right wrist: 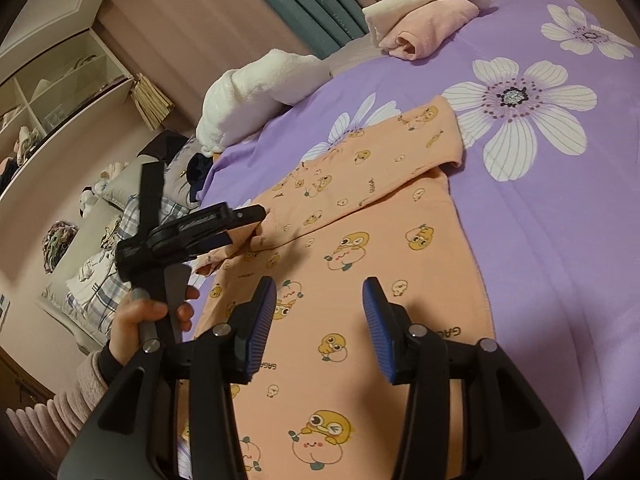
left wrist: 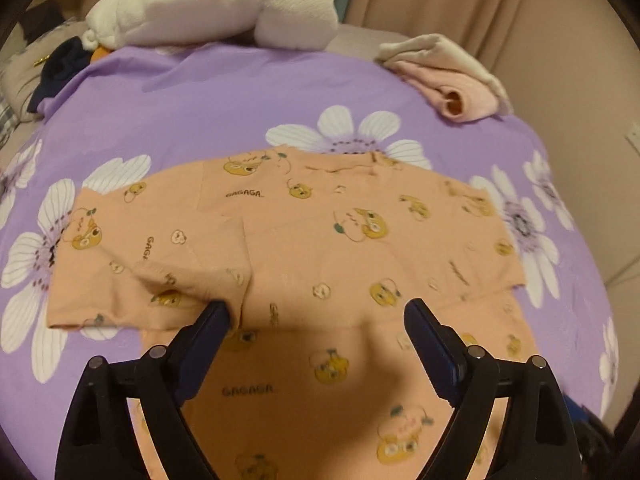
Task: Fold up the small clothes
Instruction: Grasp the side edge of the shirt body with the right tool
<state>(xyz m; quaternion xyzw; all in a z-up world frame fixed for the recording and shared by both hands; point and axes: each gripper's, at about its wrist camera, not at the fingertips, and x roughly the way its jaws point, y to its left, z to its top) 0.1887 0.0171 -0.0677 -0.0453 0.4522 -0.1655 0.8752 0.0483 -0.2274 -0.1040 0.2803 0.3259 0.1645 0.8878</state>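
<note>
A small peach shirt [left wrist: 320, 248] printed with yellow cartoon figures lies flat on a purple flowered bedspread [left wrist: 200, 112]. Both sleeves are folded in across its upper part. My left gripper [left wrist: 316, 312] is open, low over the shirt, its left finger touching the edge of the folded left sleeve. In the right wrist view the shirt [right wrist: 360, 240] stretches away from me, and the left gripper [right wrist: 262, 216] sits at its left edge by the folded sleeve. My right gripper [right wrist: 320, 316] is open and empty above the shirt's lower body.
A folded pink and cream garment [left wrist: 448, 76] lies at the far right of the bed, also seen in the right wrist view [right wrist: 428, 20]. A white plush pile [left wrist: 216, 4] lies at the far edge. Pillows [right wrist: 100, 272] and shelves [right wrist: 52, 92] are to the left.
</note>
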